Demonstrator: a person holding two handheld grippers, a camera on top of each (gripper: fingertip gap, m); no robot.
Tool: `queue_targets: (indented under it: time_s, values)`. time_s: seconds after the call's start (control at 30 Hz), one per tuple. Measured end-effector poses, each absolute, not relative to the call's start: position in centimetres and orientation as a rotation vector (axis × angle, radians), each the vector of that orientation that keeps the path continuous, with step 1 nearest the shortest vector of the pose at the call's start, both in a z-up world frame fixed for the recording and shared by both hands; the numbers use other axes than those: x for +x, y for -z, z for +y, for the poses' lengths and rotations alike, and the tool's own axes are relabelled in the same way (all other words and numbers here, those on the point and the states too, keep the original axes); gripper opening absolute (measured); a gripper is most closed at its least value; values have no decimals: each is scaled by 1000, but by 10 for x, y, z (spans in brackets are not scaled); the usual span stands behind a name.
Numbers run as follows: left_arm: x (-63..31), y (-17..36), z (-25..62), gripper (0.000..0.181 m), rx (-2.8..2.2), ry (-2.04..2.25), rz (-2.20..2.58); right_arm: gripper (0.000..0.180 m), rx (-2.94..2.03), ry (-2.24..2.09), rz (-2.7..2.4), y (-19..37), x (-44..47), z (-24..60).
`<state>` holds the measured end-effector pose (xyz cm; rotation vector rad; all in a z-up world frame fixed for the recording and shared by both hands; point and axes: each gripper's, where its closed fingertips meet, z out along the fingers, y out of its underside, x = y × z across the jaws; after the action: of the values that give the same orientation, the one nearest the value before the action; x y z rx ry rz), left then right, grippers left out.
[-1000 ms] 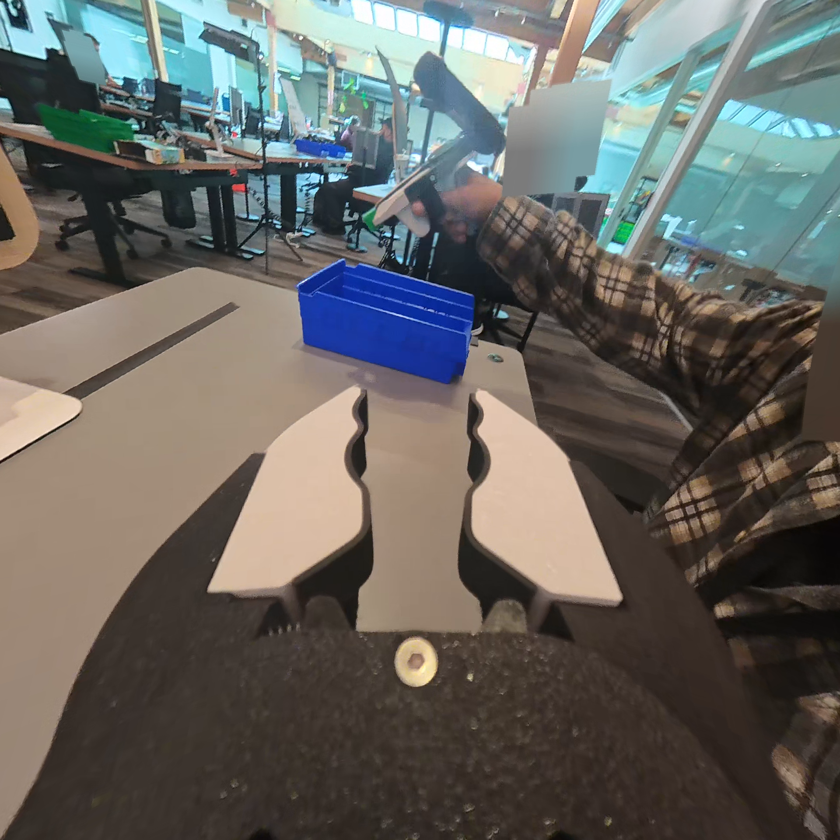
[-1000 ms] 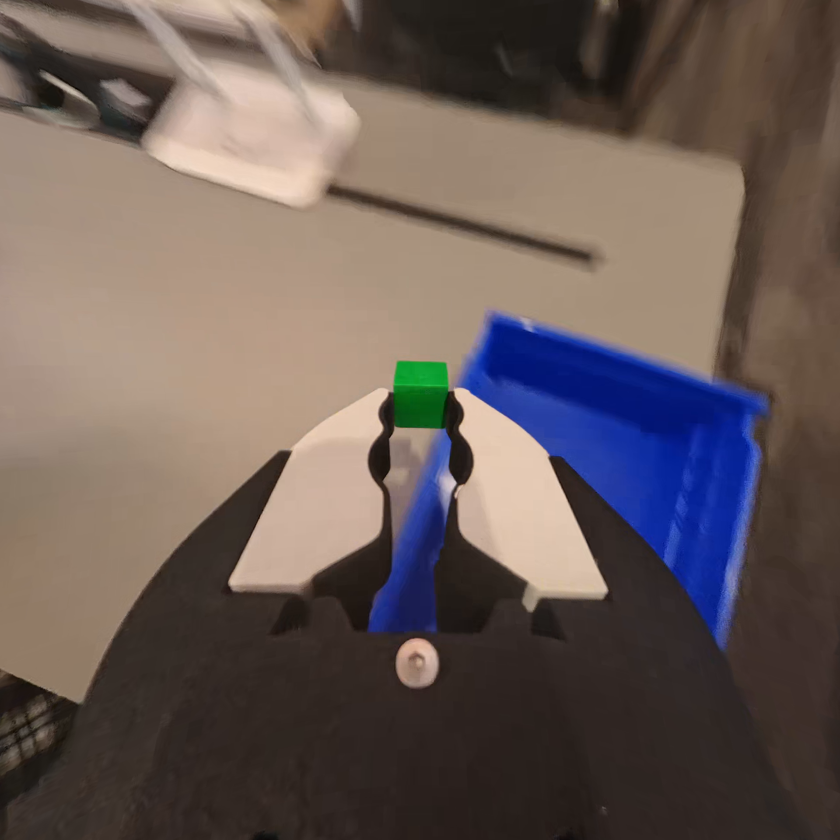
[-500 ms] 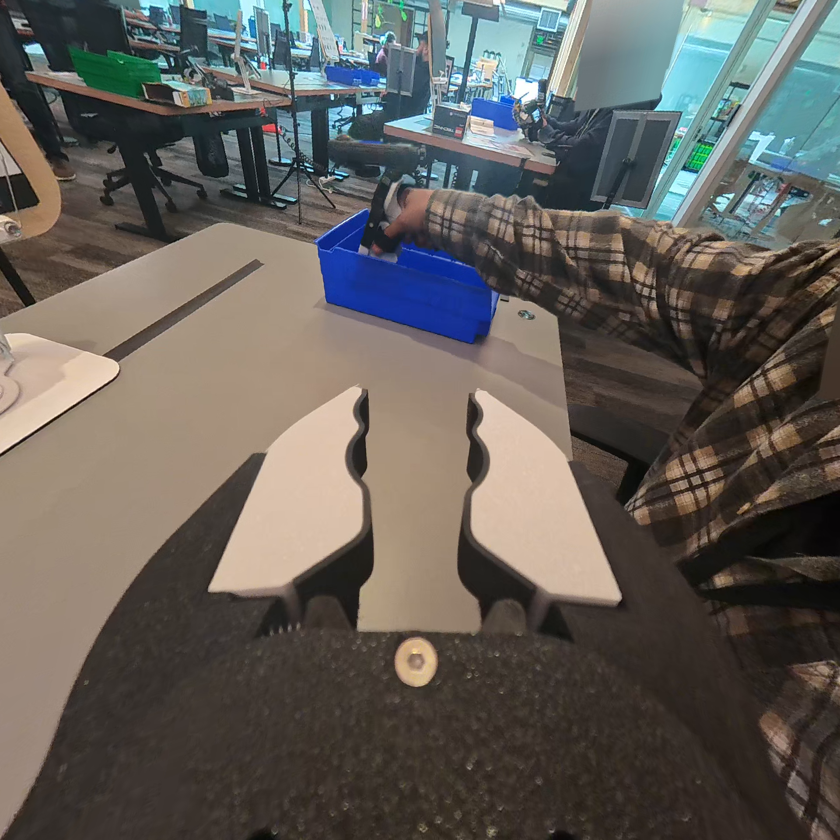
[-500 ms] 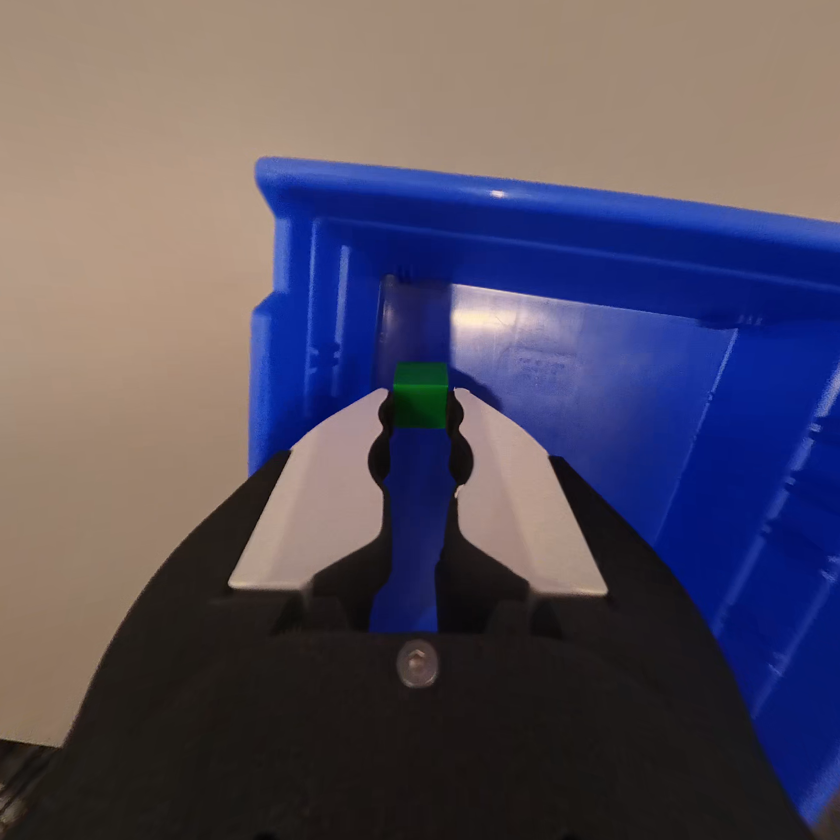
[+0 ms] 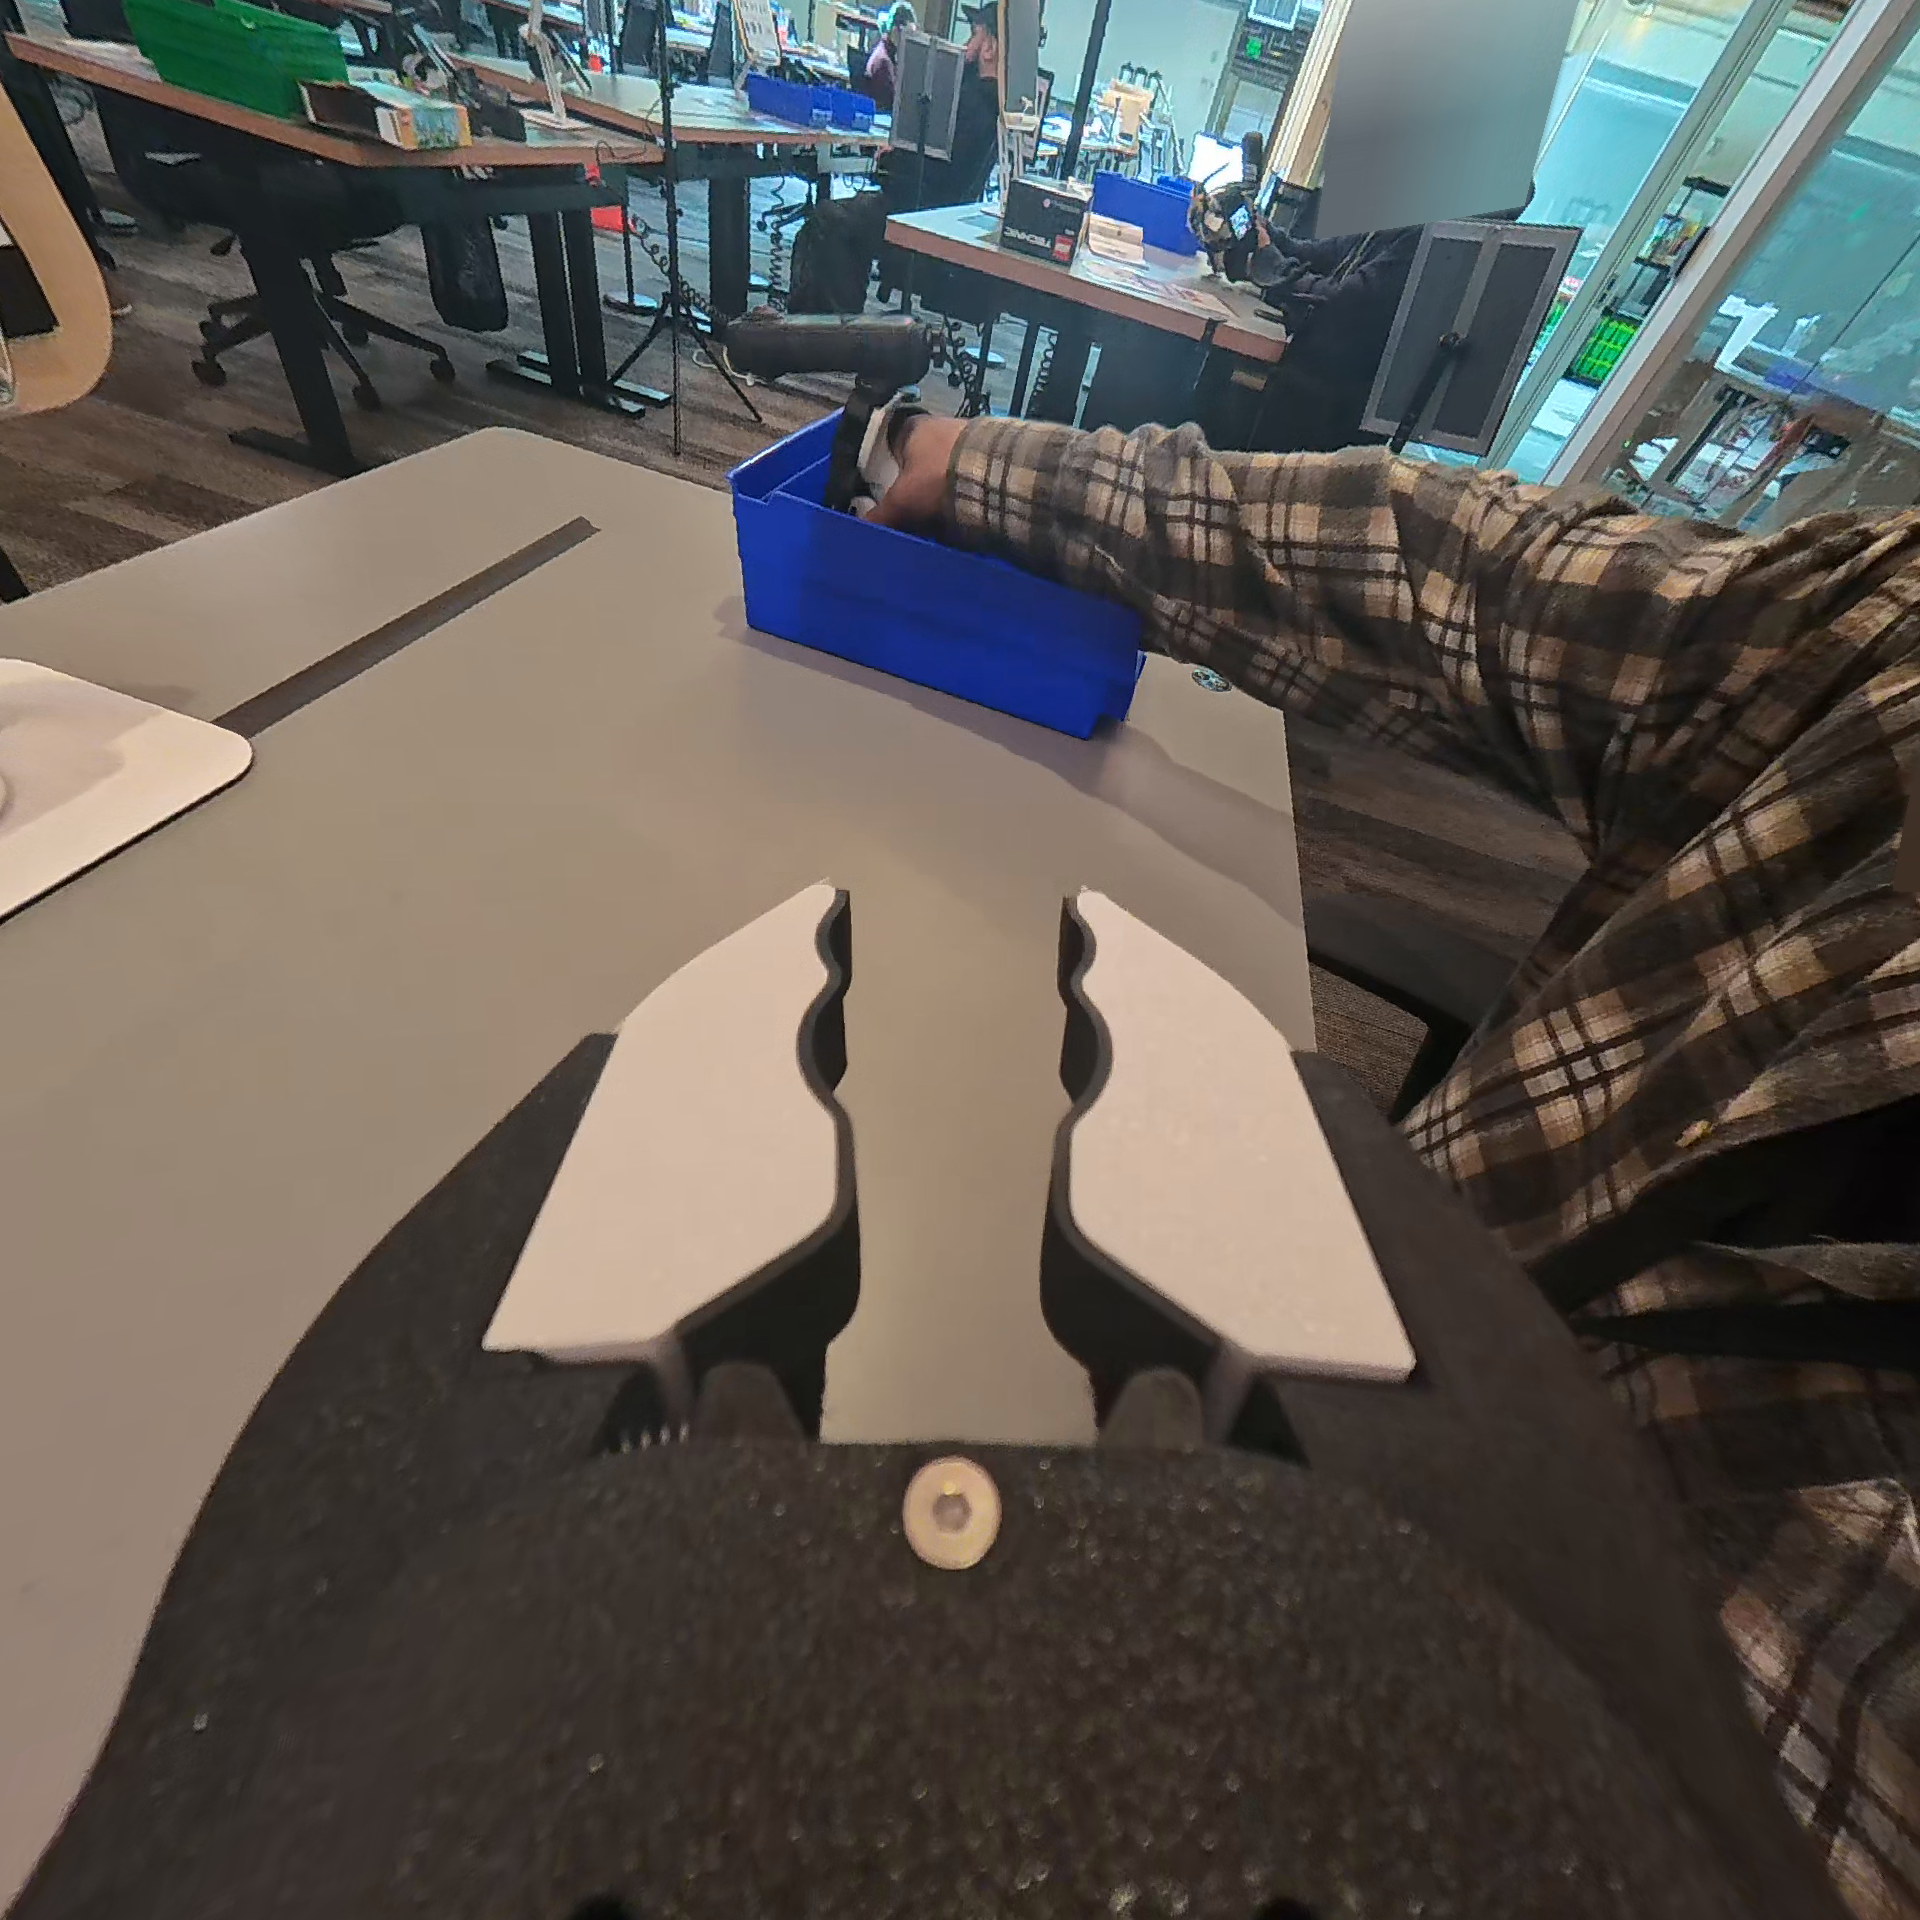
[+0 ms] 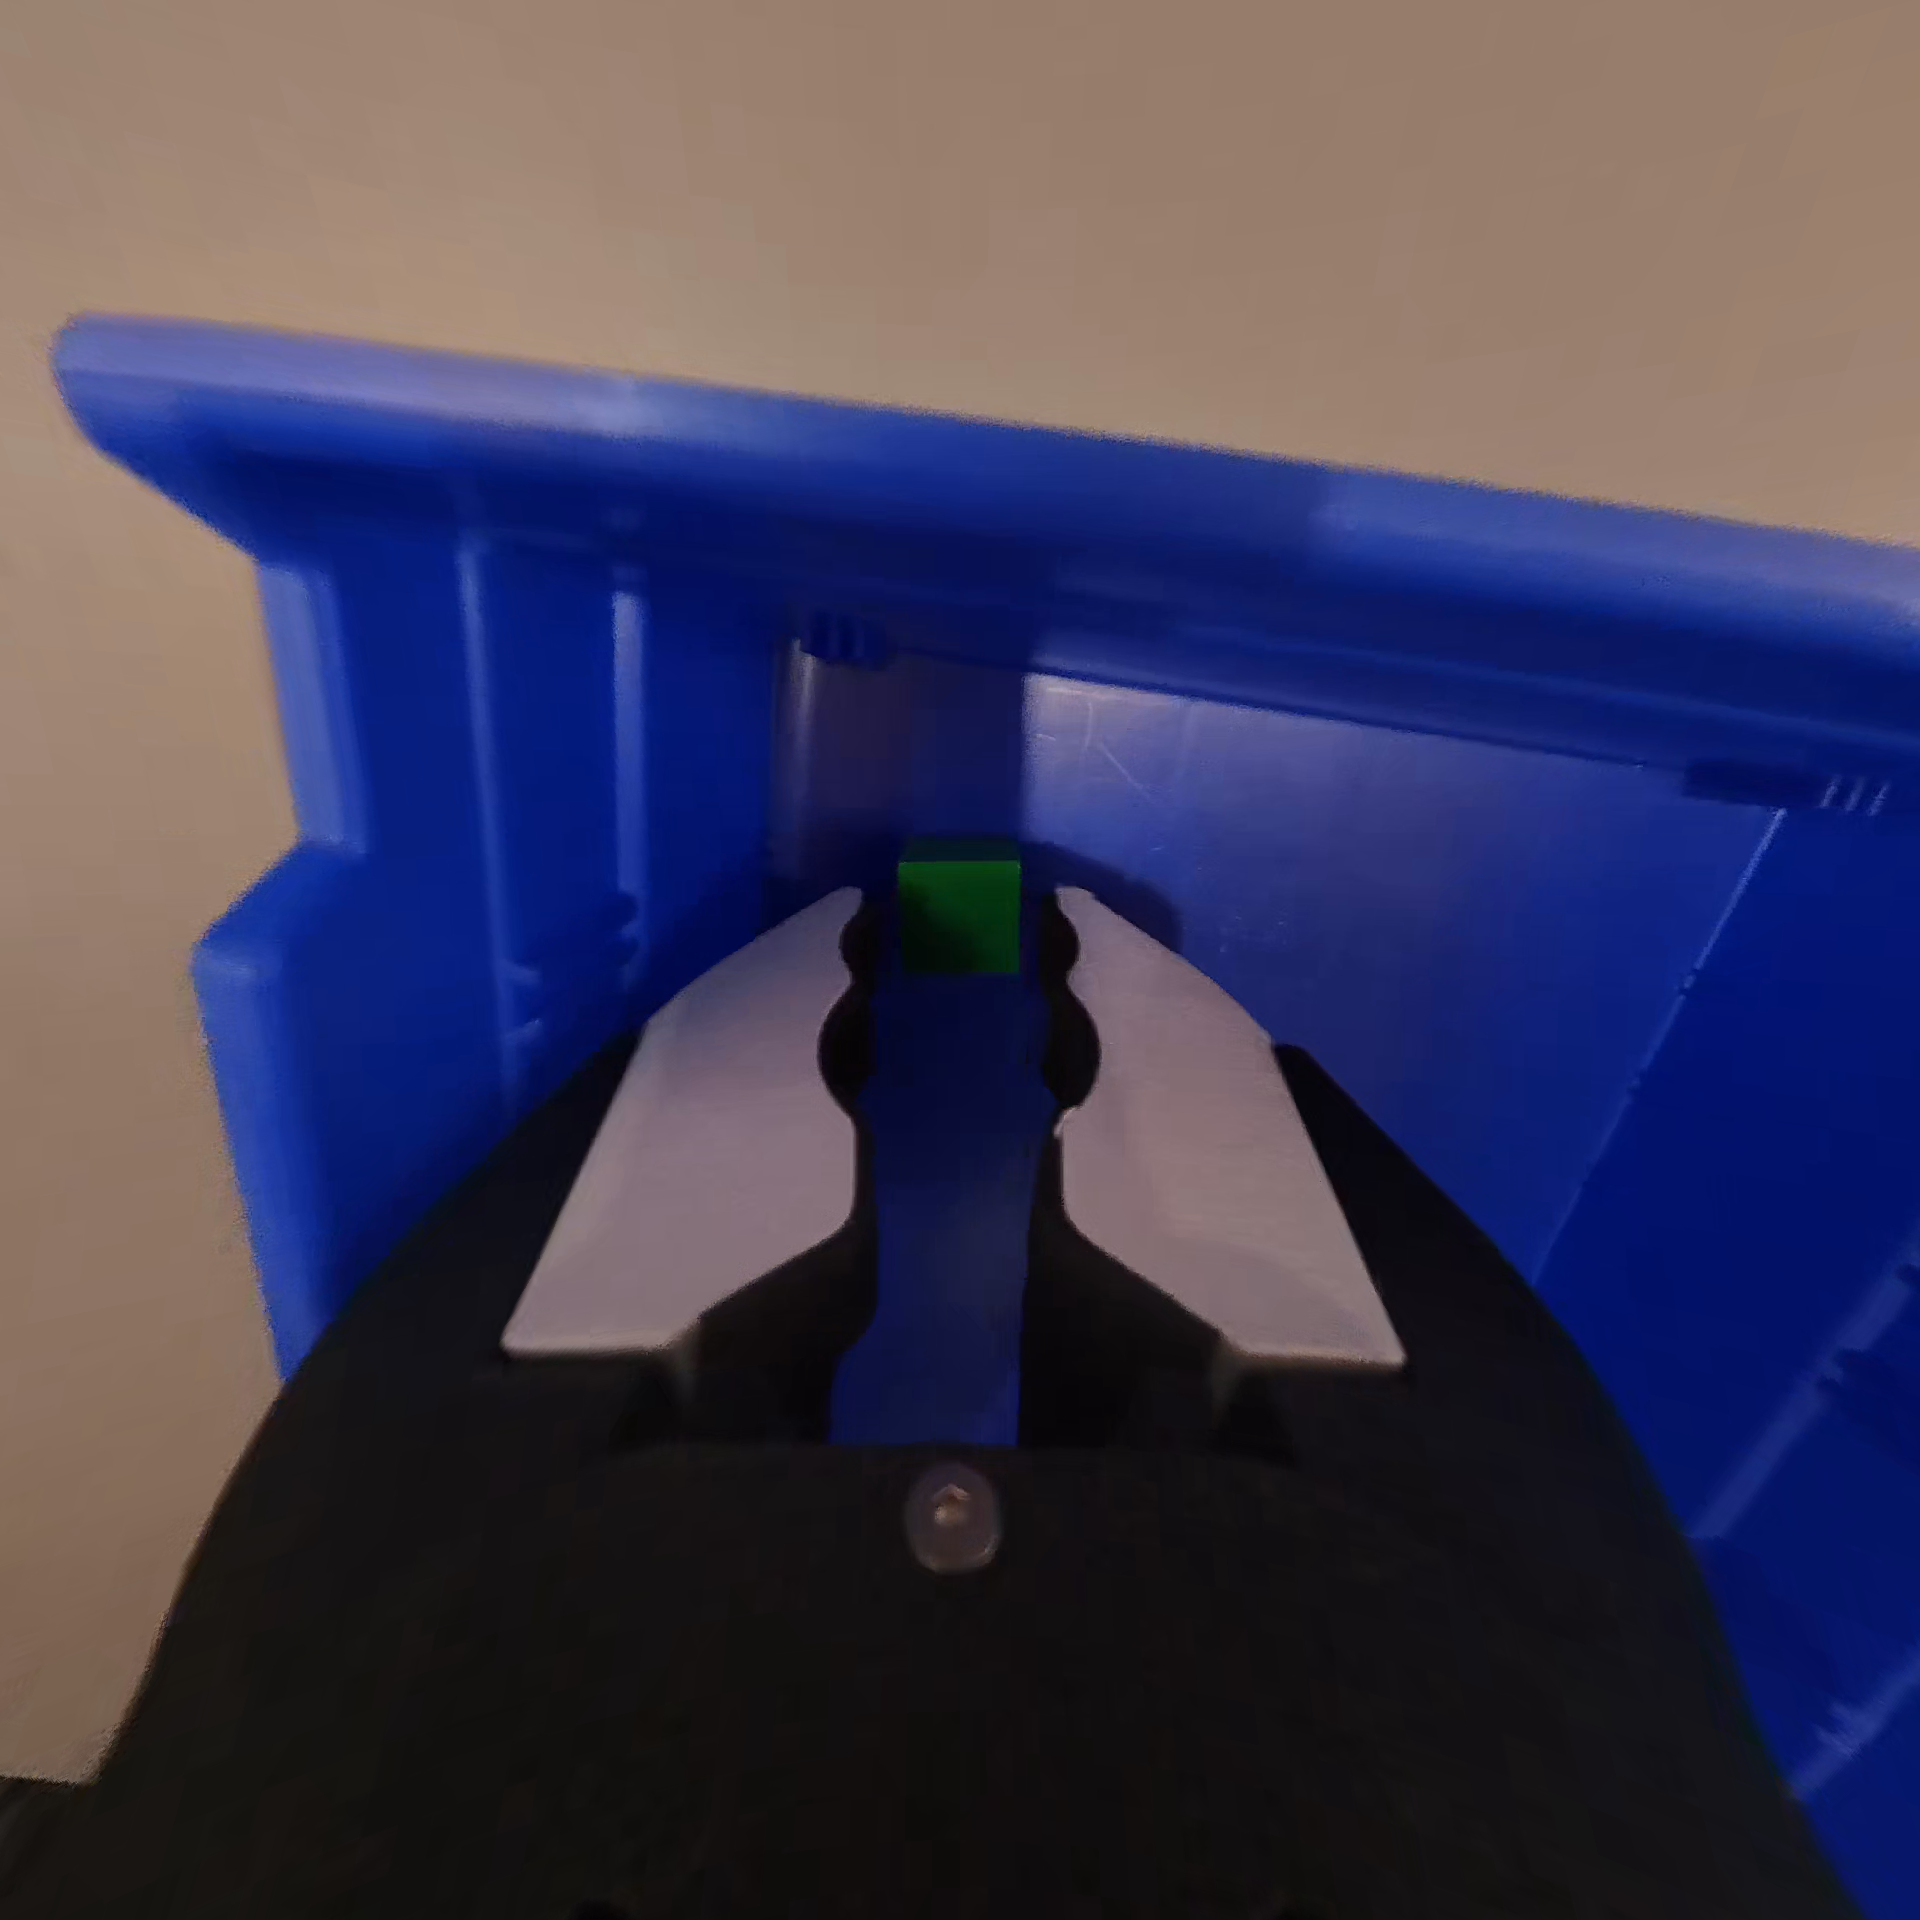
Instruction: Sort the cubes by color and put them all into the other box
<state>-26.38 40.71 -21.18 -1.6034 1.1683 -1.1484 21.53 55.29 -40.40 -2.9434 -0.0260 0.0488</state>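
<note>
The blue box (image 6: 1039,499) fills the right wrist view. A small green cube (image 6: 958,906) sits on the box floor in the far left corner. My right gripper (image 6: 956,914) is down inside the box, its jaws a little apart on either side of the cube, with thin gaps showing. In the left wrist view the blue box (image 5: 935,613) stands at the table's far right, and the right gripper (image 5: 862,457) reaches into it with its tips hidden. My left gripper (image 5: 956,914) is open and empty over the grey table (image 5: 468,883). No other cubes show.
A plaid sleeve (image 5: 1351,582) stretches from the right to the box. A white pad (image 5: 94,769) lies at the table's left edge. A dark slot (image 5: 416,634) runs across the table. The table's right edge (image 5: 1294,831) is close to the box.
The right gripper carried the green cube over the box, lowered it into the far corner, and its jaws have now parted slightly. The left gripper stayed open and drew back a little.
</note>
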Motion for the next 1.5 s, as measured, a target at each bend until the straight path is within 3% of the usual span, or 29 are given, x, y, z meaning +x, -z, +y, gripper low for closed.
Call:
queue_targets:
  time_s: [0.2, 0.4, 0.5, 0.67, 0.97, 1.3, 1.5]
  values:
    - [-273, 208, 411, 39, -1589, 1119, 1147, 58, -2864, 29, -67, 363, 229, 551]
    - [-302, 196, 419, 41, -1591, 1036, 1109, 93, -2546, 56, -126, 257, 231, 544]
    - [-327, 190, 428, 43, -1620, 958, 1089, 113, -2322, 14, -220, 198, 205, 531]
    - [-390, 178, 444, 44, -1678, 800, 1041, 126, -2027, -50, -435, 144, 133, 495]
    - [-546, 172, 468, 45, -1920, 397, 880, 126, -1831, -298, -760, 186, -15, 442]
    - [-626, 296, 443, 42, -2485, 266, 730, 121, -1889, -429, -861, 250, -76, 428]
    - [-629, 334, 430, 42, -2684, 167, 555, 119, -1952, -456, -897, 254, -87, 431]
